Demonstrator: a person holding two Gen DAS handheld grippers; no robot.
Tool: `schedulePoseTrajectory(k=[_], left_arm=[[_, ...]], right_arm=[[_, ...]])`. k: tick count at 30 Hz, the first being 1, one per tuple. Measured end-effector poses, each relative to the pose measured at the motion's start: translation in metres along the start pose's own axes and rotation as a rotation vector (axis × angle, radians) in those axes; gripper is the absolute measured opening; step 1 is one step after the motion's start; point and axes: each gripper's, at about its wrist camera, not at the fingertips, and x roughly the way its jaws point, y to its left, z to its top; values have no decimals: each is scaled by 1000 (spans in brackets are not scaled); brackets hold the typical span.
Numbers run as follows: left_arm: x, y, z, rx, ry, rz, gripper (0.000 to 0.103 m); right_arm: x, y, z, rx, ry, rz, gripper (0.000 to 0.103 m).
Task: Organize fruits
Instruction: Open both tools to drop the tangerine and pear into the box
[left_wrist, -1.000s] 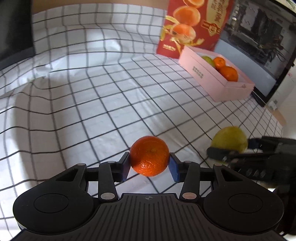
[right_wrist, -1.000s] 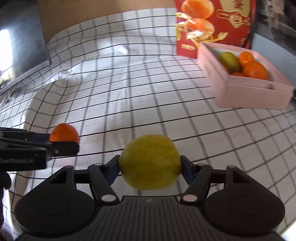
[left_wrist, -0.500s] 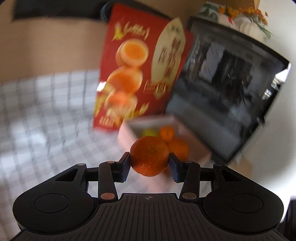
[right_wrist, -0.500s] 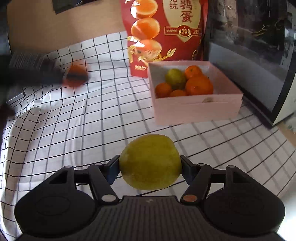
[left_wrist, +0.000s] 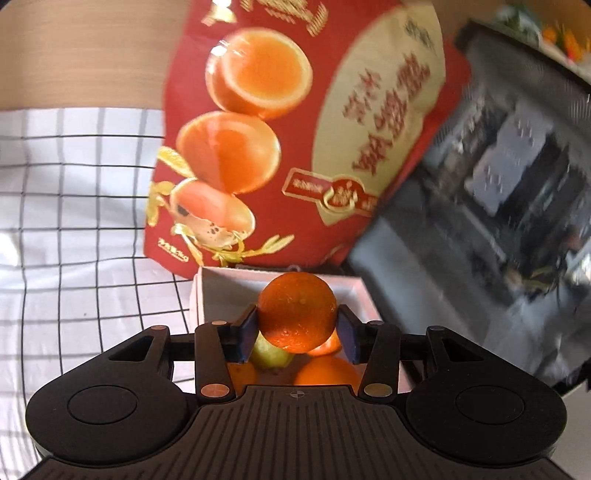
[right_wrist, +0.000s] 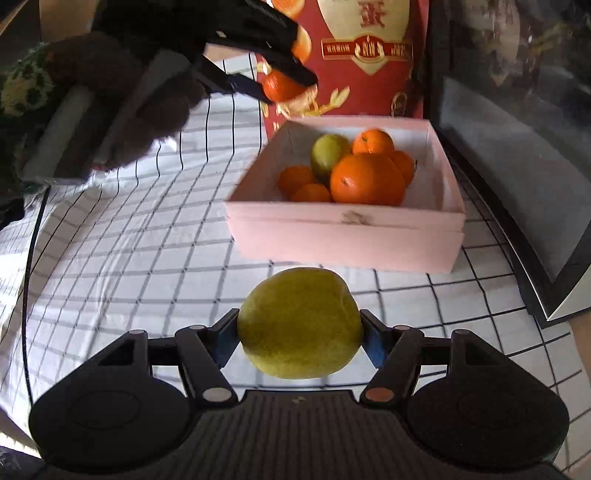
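**Two fruits carried to the pink box**

The left gripper (left_wrist: 297, 334) has its fingers clamped on a small orange (left_wrist: 297, 313), one blue pad on each side. In the left wrist view the orange hangs over the open pink box (right_wrist: 343, 236), with fruit in the box showing just beneath it. The right wrist view shows the same gripper (right_wrist: 291, 83) high above the far left corner of the box, held by a hand in a dark fuzzy glove (right_wrist: 147, 107).

The right gripper (right_wrist: 300, 341) has its fingers clamped on a yellow-green fruit (right_wrist: 300, 323), perhaps a pear or a lemon; the skin is dull and the shape too rounded to be sure. It is held over the checked cloth (right_wrist: 129, 258) on the table, near the front wall of the box and apart from it.

Inside the box lie a large orange (right_wrist: 367, 179), several smaller oranges around it, and one green fruit (right_wrist: 328, 153) toward the back left.

Behind the box stands a red package (left_wrist: 295, 129) printed with halved egg yolks and large Chinese characters on a cream panel; the motion blur leaves most of them hard to read, though the character 蛋 shows at the top of the right wrist view. A small mark is printed on the box's front wall, too blurred to read. A dark glass-fronted appliance (right_wrist: 517, 147) sits just right of the box.
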Motion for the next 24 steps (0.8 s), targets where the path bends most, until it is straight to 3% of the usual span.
schedulePoseTrajectory(k=[3,6,8,10,13,14,16,19,24], left_arm=[[-1,-2,-6,1,15,40,50],[19,-13,-11,87,124,69,50],[29,-17,-15,122,137,91,50],[26,-14,-18,96,86,115,50],[-10,-2,-17,-27,-98,58,50],[-22,3,-18,-61,-117,41,50],[-46,15,-27,-85,-105,38,50],[-82,32,-54,-85,-66,102,50],[-143,64,-91,-214,-119,128,50]], right_arm=[[7,-14,2,-48,33,42,67],[15,-17,6,-84,50,70,67],[20,-15,9,-91,56,82,67],[22,-10,11,-96,59,78,67],[19,-7,11,-82,60,89,67],[18,-6,12,-87,57,88,67],[12,-5,16,-80,40,75,67],[-5,-6,37,-52,-19,101,67],[-28,10,112,-156,-189,35,67]])
